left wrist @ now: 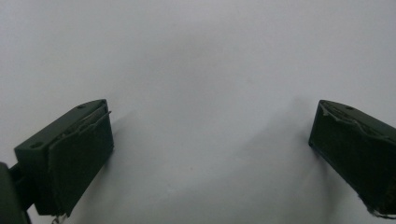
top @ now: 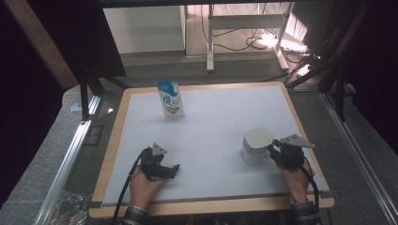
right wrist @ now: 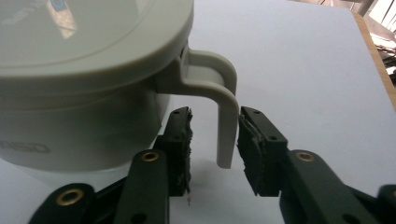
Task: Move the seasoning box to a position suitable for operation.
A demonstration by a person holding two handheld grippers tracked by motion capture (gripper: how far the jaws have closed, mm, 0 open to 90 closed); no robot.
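Note:
A white lidded mug point(top: 256, 145) stands at the right of the white mat point(top: 220, 117). In the right gripper view the mug point(right wrist: 84, 93) is close up, and its handle point(right wrist: 226, 121) hangs between the jaws of my right gripper point(right wrist: 215, 114). A gap shows on the left of the handle, so the pads do not press on it. From above, my right gripper point(top: 273, 150) sits at the mug's right side. My left gripper point(top: 173, 168) rests low on the mat at the front left. Its jaws point(left wrist: 212, 126) stand wide apart with only bare mat between them.
A blue and white milk carton point(top: 170, 99) stands upright at the back left of the mat. The mat lies on a wooden board whose rim point(top: 112, 140) shows around it. Metal frame rails point(top: 70, 150) run along both sides of the table.

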